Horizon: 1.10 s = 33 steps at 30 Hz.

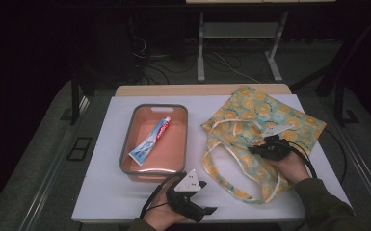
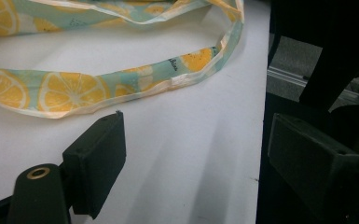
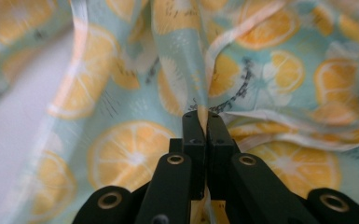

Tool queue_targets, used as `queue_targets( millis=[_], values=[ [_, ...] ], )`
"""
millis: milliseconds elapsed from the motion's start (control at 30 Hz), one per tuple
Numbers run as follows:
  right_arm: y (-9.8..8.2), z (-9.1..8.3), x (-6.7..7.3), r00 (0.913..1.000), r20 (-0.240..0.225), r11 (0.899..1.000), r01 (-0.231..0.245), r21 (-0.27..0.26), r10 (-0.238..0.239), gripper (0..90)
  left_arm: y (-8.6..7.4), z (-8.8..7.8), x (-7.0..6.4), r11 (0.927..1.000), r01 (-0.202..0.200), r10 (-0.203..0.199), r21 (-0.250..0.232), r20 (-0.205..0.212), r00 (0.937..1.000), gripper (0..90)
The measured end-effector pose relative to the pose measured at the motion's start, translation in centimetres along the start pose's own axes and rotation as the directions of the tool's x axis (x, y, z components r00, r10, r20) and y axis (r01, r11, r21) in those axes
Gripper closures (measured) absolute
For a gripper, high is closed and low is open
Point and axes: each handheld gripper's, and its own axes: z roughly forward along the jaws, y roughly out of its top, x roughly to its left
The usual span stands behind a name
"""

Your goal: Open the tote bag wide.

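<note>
Currently right gripper [image 3: 201, 122] is clamped on a fold of the lemon-print tote bag [image 1: 262, 120], which lies on the right half of the tabletop [image 1: 106, 192], reaching its far right corner. Left gripper [image 2: 193, 163] sits at the near edge, jaws apart, nothing between them, bag strap [image 2: 79, 91] just beyond. Toothpaste tube [image 1: 149, 140] lies in the orange tray [image 1: 125, 144], left of the bag.

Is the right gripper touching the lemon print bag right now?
Touching. In the right gripper view the right gripper is shut on a fold of the lemon print bag, with fabric pinched between its two black jaws.
</note>
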Motion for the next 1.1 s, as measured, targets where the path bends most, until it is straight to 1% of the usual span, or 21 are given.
queue_targets(
  millis=[67,133,167,200,233,267,333,400,467,500,533,600,667,700,733,767,833,933,1100],
  values=[
    [0.2,-0.7,-0.2,0.9996,-0.013,0.999,-0.024,-0.038,0.024,88.8,0.0,0.0,0.0,1.0,0.0,0.0,0.001,-0.001,1.0,17.9],
    [0.5,-1.6,-0.3,0.9992,-0.02,0.996,-0.037,-0.076,0.035,88.6,0.0,0.0,0.0,1.0,0.0,0.0,0.002,0.0,1.0,17.9],
    [0.7,-2.0,-0.3,0.9983,-0.031,0.995,-0.052,-0.09,0.049,88.5,0.0,0.0,0.0,1.0,-0.001,0.001,0.002,0.0,1.0,17.9],
    [0.9,-2.8,-0.3,0.9987,-0.017,0.993,-0.049,-0.111,0.048,88.6,0.0,0.0,0.0,1.0,0.0,0.0,0.0,0.0,1.0,17.9],
    [0.9,-2.8,-0.3,0.9987,-0.017,0.993,-0.049,-0.111,0.048,88.6,0.0,0.0,0.0,1.0,0.0,0.0,-0.001,0.001,1.0,17.9],
    [1.0,-3.1,-0.4,0.9979,-0.02,0.991,-0.064,-0.119,0.062,88.7,0.0,0.0,0.0,1.0,-0.001,0.001,0.0,0.0,1.0,17.9],
    [0.9,-3.9,-0.5,0.996,-0.01,0.986,-0.09,-0.14,0.089,88.8,0.0,0.0,0.0,1.0,0.0,0.0,0.0,0.0,1.0,17.9],
    [0.6,-4.7,-0.4,0.9945,0.003,0.984,-0.103,-0.149,0.104,88.8,0.0,-0.1,0.0,1.0,-0.001,0.001,-0.001,0.0,1.0,17.9],
    [0.2,-5.3,-0.2,0.9917,-0.018,0.979,-0.129,-0.16,0.127,88.8,0.1,-0.1,0.0,1.0,-0.001,0.001,-0.002,0.001,1.0,17.9],
    [0.0,-5.4,0.2,0.9912,-0.026,0.979,-0.132,-0.158,0.13,88.9,0.1,0.0,0.0,1.0,0.0,0.0,-0.002,0.001,1.0,17.9],
    [0.0,-5.4,0.7,0.9925,-0.029,0.98,-0.122,-0.156,0.118,88.9,0.1,-0.1,0.0,1.0,-0.002,0.002,-0.003,0.001,1.0,17.9],
    [0.5,-5.2,1.5,0.9956,-0.031,0.981,-0.093,-0.172,0.088,88.8,0.1,-0.1,0.0,1.0,-0.004,0.004,-0.003,0.001,1.0,17.9],
    [1.4,-4.9,1.9,0.9966,-0.023,0.978,-0.082,-0.191,0.08,88.8,0.2,0.0,-0.1,1.0,-0.004,0.004,-0.002,0.0,1.0,17.9],
    [1.9,-4.7,2.0,0.9972,-0.004,0.977,-0.074,-0.201,0.075,88.8,0.2,0.0,-0.1,1.0,-0.004,0.004,-0.004,0.001,1.0,17.9],
    [2.3,-4.6,1.9,0.997,0.018,0.976,-0.07,-0.208,0.076,88.8,0.2,0.0,-0.1,1.0,-0.004,0.004,-0.006,0.001,1.0,17.9],
    [2.6,-4.5,1.7,0.9961,0.024,0.972,-0.078,-0.221,0.085,88.8,0.3,0.0,-0.1,1.0,-0.002,0.002,-0.009,0.003,1.0,17.9],
    [3.0,-4.5,1.2,0.9949,0.031,0.966,-0.086,-0.245,0.096,88.8,0.3,0.0,0.0,0.9999,-0.001,0.001,-0.011,0.008,1.0,17.8],
    [3.1,-4.6,0.8,0.9936,0.034,0.961,-0.096,-0.259,0.108,88.8,0.5,0.1,0.0,0.9996,0.006,-0.006,-0.028,0.023,0.9997,17.8],
    [2.7,-4.6,0.2,0.992,0.03,0.96,-0.111,-0.255,0.123,88.7,1.6,0.0,-0.1,0.9983,0.005,-0.003,-0.058,0.034,0.9994,17.6]
  ],
)
